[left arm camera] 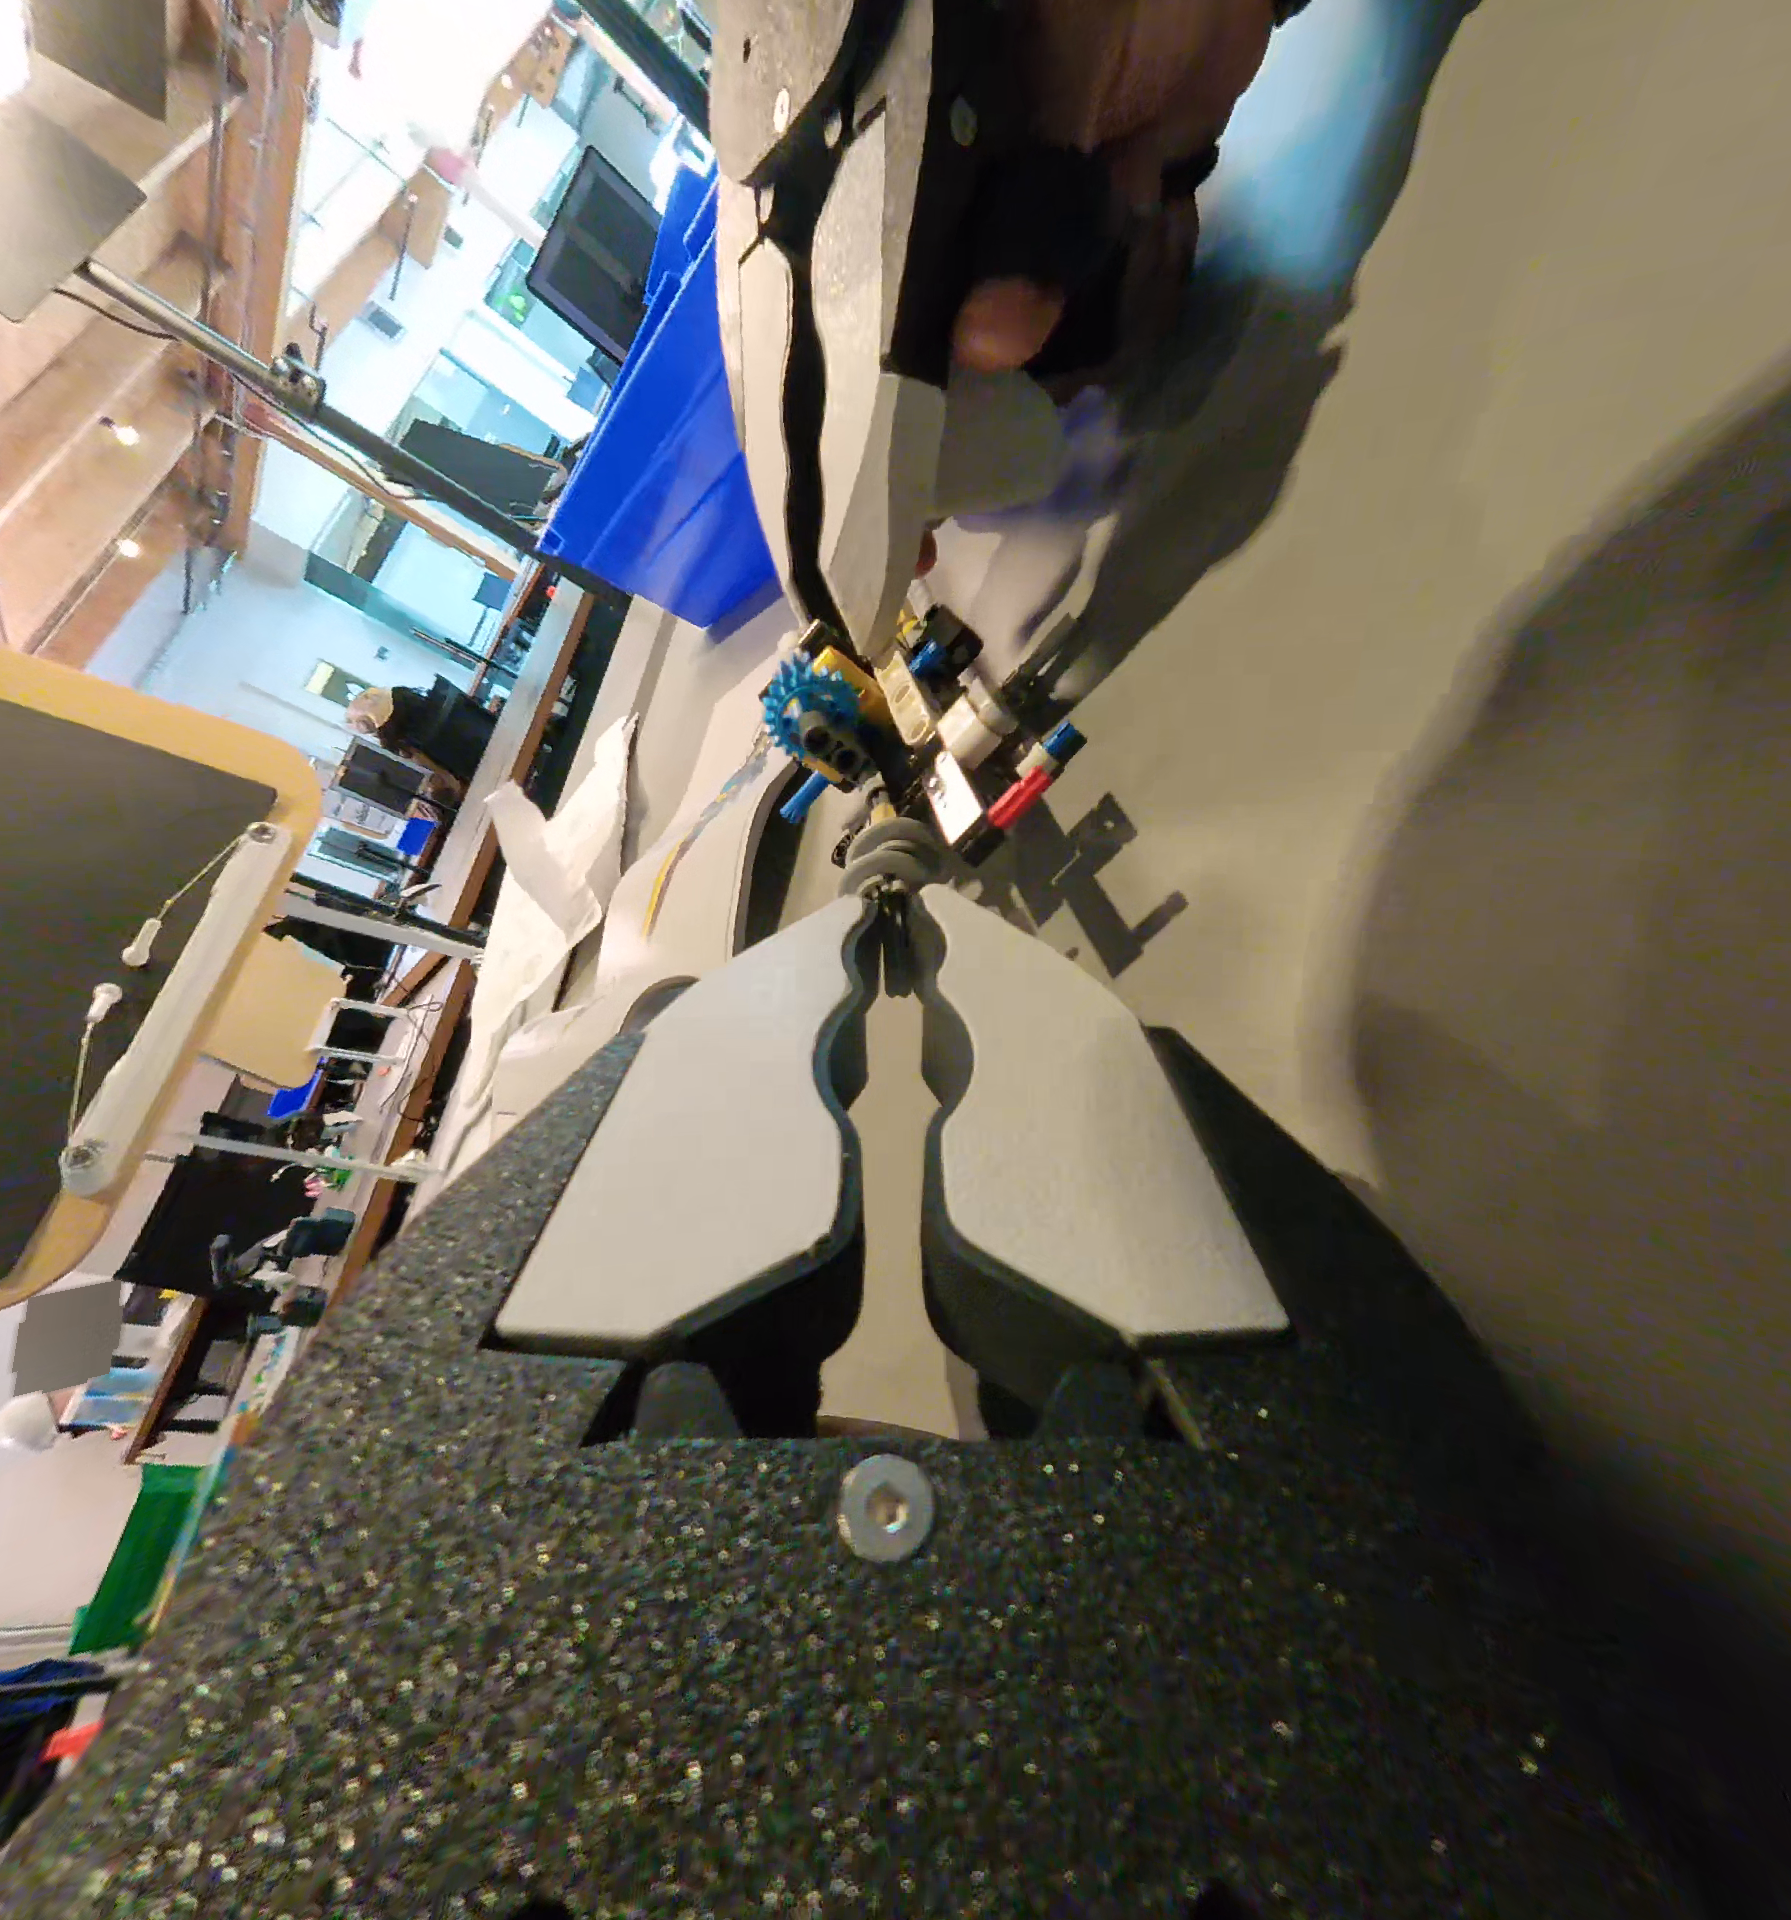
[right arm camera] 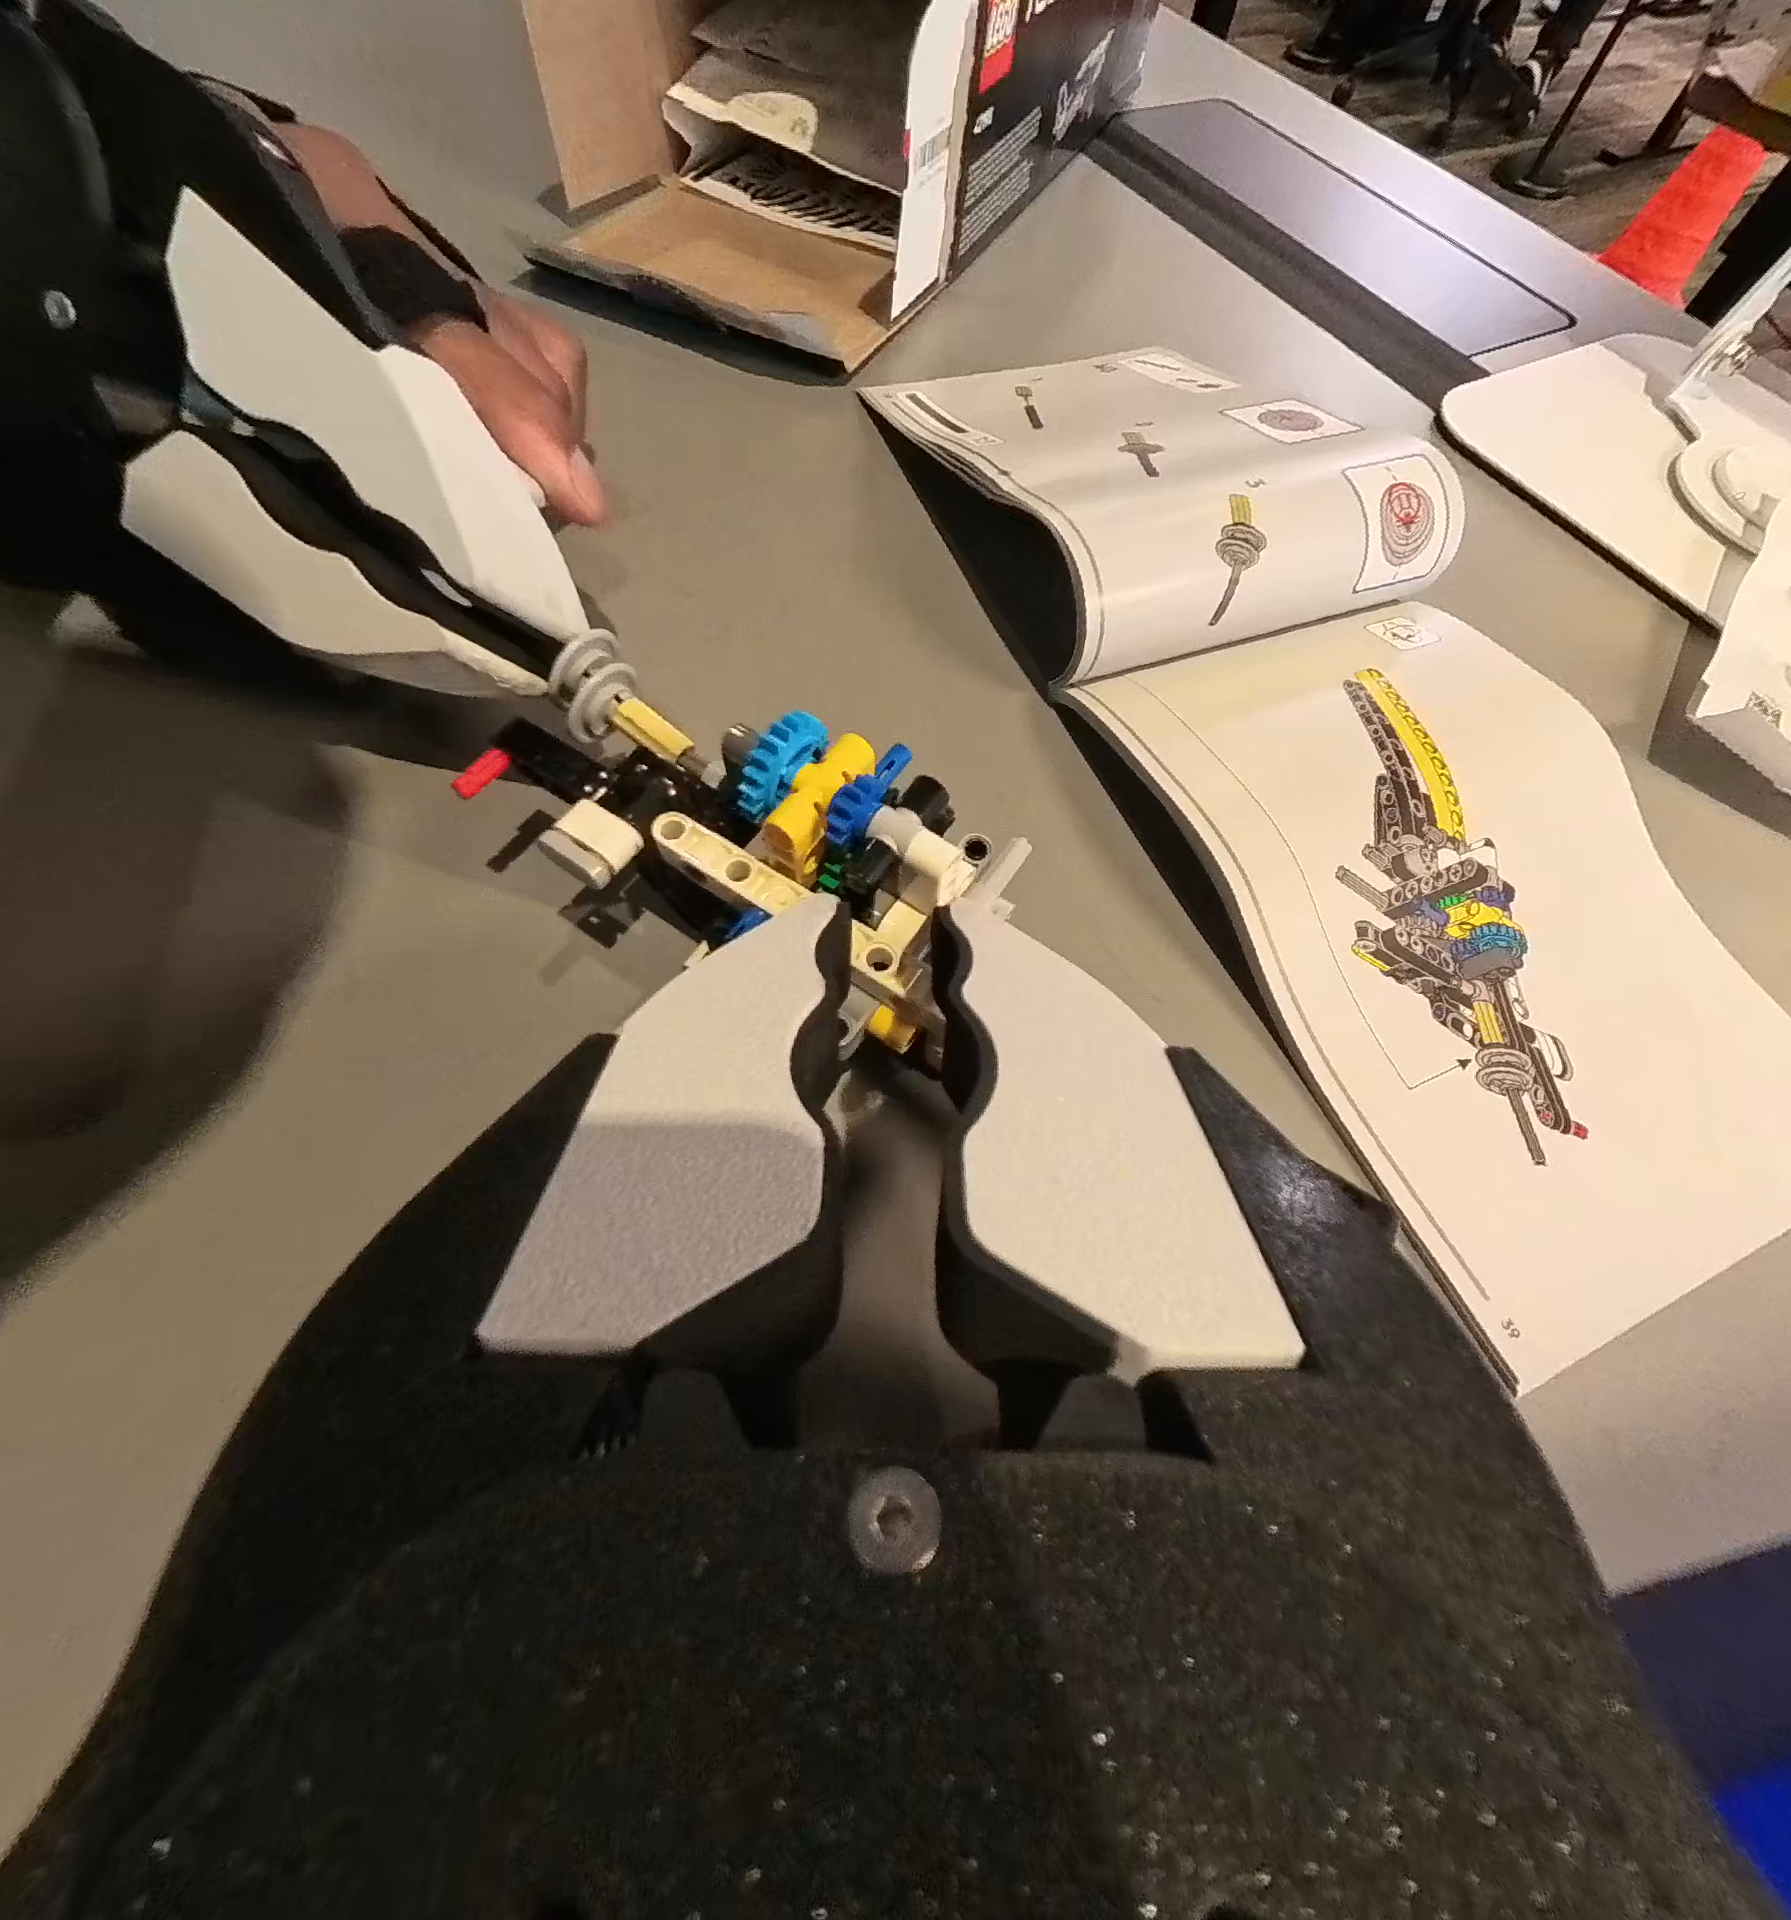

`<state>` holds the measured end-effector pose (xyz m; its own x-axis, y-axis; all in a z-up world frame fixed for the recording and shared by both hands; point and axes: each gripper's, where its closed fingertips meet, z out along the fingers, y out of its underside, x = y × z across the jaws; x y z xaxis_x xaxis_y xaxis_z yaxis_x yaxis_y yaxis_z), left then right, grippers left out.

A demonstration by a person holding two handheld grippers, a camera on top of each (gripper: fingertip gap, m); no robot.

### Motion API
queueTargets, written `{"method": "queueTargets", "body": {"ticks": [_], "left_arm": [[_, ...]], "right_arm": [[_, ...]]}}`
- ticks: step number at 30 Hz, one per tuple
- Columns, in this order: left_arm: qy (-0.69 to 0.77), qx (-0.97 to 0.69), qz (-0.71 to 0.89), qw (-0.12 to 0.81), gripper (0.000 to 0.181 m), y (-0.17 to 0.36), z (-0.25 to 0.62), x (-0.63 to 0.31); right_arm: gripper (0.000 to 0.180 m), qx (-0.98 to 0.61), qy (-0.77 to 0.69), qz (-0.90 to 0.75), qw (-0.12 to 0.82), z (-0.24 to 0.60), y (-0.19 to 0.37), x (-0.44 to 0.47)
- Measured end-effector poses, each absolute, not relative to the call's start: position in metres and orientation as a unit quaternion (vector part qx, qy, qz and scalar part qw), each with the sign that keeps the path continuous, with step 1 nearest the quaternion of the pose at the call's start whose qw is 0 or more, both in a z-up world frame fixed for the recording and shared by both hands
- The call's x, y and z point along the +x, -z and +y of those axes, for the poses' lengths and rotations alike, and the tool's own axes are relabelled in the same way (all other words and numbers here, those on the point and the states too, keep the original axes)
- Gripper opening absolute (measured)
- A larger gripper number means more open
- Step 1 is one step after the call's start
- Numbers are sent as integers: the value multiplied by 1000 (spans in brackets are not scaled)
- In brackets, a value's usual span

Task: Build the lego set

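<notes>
A small Lego assembly (right arm camera: 766,831) of white and black beams, blue gears and yellow parts lies on the grey table (right arm camera: 766,499); it also shows in the left wrist view (left arm camera: 932,727). My right gripper (right arm camera: 886,935) is shut on the assembly's white near end. My left gripper (left arm camera: 896,920) is shut on a black axle that carries a grey ribbed wheel piece (left arm camera: 891,847), at the assembly's far end. In the right wrist view the left gripper (right arm camera: 558,649) comes in from the upper left with the grey piece (right arm camera: 595,681) at its tip. A red pin (right arm camera: 480,774) sticks out beside it.
An open instruction booklet (right arm camera: 1390,935) lies right of the assembly. An open cardboard Lego box (right arm camera: 818,156) stands behind. A laptop (right arm camera: 1338,218) and white sheets (right arm camera: 1784,644) are at the far right. A blue bin (left arm camera: 662,457) stands beyond the table. There is about 9 cm between the tips of the two grippers.
</notes>
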<state>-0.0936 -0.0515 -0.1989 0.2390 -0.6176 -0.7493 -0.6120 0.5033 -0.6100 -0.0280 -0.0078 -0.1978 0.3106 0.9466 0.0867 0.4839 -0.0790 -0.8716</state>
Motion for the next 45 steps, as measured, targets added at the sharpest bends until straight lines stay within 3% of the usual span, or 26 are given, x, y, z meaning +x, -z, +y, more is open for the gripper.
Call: {"method": "queueTargets", "body": {"ticks": [5,45], "left_arm": [[5,-505,615,605,4,200,-54,-89],[10,-581,580,571,7,208,-56,-87]], "right_arm": [[4,-678,-250,-528,447,-9,198,-28],[3,-682,-237,-526,450,-9,198,-27]]}}
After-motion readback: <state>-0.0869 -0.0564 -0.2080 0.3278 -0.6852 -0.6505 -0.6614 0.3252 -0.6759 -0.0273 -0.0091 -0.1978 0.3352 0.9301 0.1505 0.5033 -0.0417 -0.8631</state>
